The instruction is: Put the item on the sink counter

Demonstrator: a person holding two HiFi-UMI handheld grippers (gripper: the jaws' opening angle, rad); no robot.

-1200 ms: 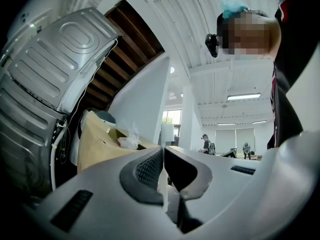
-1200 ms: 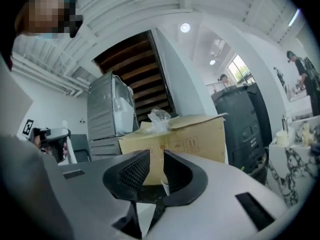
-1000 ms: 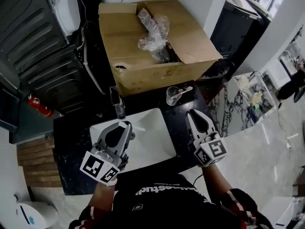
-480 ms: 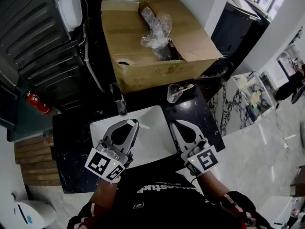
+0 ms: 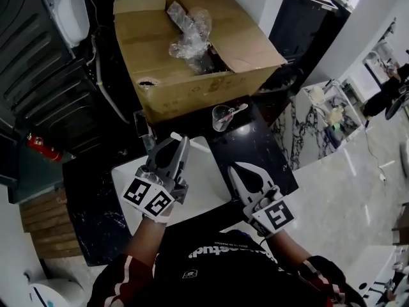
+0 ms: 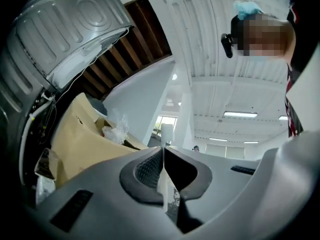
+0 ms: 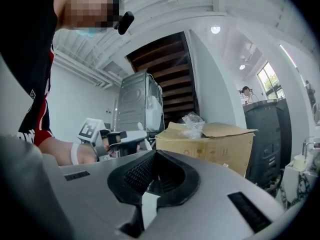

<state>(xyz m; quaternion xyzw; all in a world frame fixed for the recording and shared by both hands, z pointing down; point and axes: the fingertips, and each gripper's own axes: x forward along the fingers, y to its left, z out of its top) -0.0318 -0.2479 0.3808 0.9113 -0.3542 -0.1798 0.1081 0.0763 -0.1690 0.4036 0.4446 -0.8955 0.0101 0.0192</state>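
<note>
A clear plastic cup (image 5: 222,116) with a spoon in it stands on the black sink counter (image 5: 259,155), just in front of a big cardboard box (image 5: 185,85). A crumpled clear plastic bag (image 5: 190,34) lies in the open box. My left gripper (image 5: 184,141) is shut and empty above the back left of the white sink basin (image 5: 208,187), close to the tap (image 5: 146,133). My right gripper (image 5: 232,169) is shut and empty over the basin's right rim. Both sit well short of the cup. The left gripper view shows shut jaws (image 6: 163,148) and the box (image 6: 80,139).
A dark appliance with a curved lid (image 5: 38,62) stands left of the box, and a red fire extinguisher (image 5: 43,149) sits below it. In the right gripper view, the left gripper (image 7: 122,140) and the box (image 7: 210,144) lie ahead. Marble floor and a shelf (image 5: 332,117) lie to the right.
My right gripper has shifted left from the counter to the basin's right rim, and its jaws have closed. The left gripper has moved forward over the basin toward the tap and rolled.
</note>
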